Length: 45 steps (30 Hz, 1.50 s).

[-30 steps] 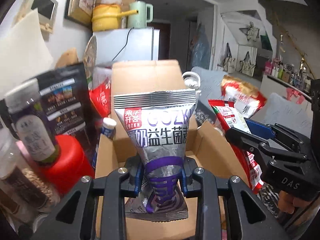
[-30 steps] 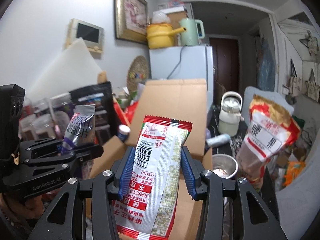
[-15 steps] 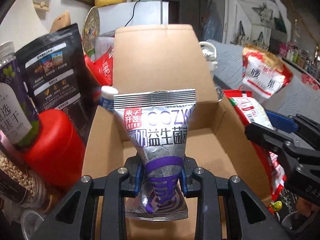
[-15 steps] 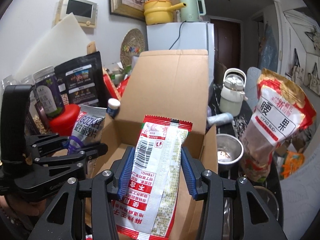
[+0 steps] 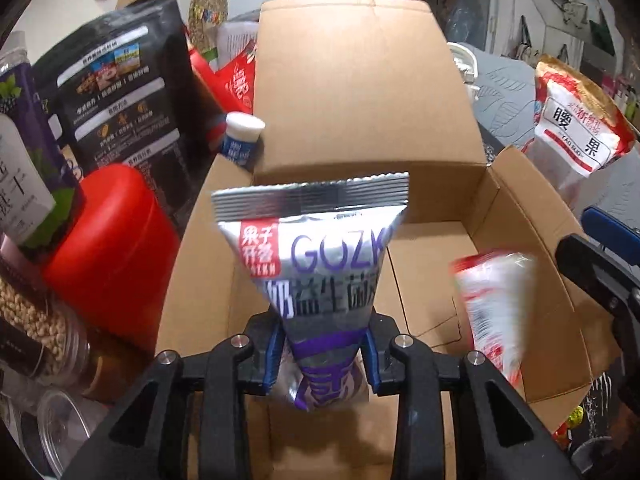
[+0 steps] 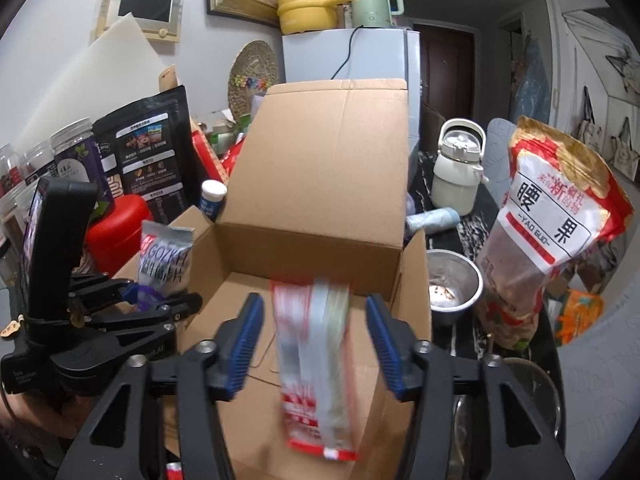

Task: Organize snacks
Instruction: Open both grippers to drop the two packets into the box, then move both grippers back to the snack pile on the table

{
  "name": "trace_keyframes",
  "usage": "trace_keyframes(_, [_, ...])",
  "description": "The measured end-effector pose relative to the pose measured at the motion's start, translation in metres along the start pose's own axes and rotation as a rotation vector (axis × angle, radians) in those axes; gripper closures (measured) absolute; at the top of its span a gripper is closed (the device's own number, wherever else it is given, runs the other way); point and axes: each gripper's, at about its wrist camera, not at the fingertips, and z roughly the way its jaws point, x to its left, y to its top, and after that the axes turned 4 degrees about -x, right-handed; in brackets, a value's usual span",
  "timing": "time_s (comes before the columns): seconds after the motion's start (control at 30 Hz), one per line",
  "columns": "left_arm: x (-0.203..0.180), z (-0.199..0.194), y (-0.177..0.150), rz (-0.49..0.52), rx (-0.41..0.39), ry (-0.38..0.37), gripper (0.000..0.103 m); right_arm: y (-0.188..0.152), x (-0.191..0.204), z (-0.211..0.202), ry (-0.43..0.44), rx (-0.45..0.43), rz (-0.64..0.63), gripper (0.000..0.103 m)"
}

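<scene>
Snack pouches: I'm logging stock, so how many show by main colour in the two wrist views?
Silver-purple pouch: 1
Red-white packet: 1
Red-gold cashew bag: 1
Black pouch: 1
Total: 4

Left gripper [image 5: 324,354] jaws pinched close together — right gripper [image 6: 314,344] jaws spread wide, both pointing forward.

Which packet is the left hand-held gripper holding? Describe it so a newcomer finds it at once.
Start at the open cardboard box. Above its near left side, the left hand-held gripper pinches a silver packet. Purple GOZK lettering sets it apart from the blurred red-and-white packet.
</scene>
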Motion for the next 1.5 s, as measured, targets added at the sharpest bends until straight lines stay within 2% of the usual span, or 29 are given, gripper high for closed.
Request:
trace_keyframes(0.33, [-0.005, -0.023, -0.004, 0.016, -0.016, 0.07, 0.068, 0.001, 0.004, -0.027, -0.06, -0.002, -0.036, 0.045])
trace_keyframes(0.4, [-0.005, -0.028, -0.004, 0.01, -0.021, 0.069, 0.059, 0.002, 0.004, -0.033, -0.064, -0.003, -0.032, 0.045])
trace_keyframes(0.43, [-0.005, -0.031, -0.005, 0.007, -0.026, 0.065, 0.047, 0.002, 0.004, -0.038, -0.066, -0.006, -0.031, 0.045])
trace_keyframes(0.5, [-0.005, -0.039, -0.006, 0.003, -0.045, 0.066, 0.034, 0.003, 0.005, -0.046, -0.068, -0.013, -0.031, 0.045])
trace_keyframes(0.6, [-0.008, -0.056, -0.008, 0.023, -0.096, 0.091, 0.033, 0.004, 0.007, -0.057, -0.071, -0.025, -0.034, 0.045])
trace_keyframes(0.77, [-0.008, -0.081, -0.007, 0.023, -0.137, 0.05, 0.033, 0.007, 0.012, -0.078, -0.081, -0.05, -0.035, 0.044])
trace_keyframes(0.83, [-0.008, -0.091, -0.007, 0.026, -0.154, 0.046, 0.033, 0.008, 0.013, -0.086, -0.078, -0.06, -0.03, 0.042])
trace_keyframes(1.1, [-0.006, -0.134, -0.016, 0.031, -0.21, 0.03, 0.033, 0.008, 0.023, -0.122, -0.074, -0.099, -0.032, 0.041])
trace_keyframes(1.5, [-0.004, -0.208, -0.042, 0.072, -0.345, -0.035, 0.033, -0.011, 0.039, -0.176, -0.067, -0.141, -0.021, 0.03])
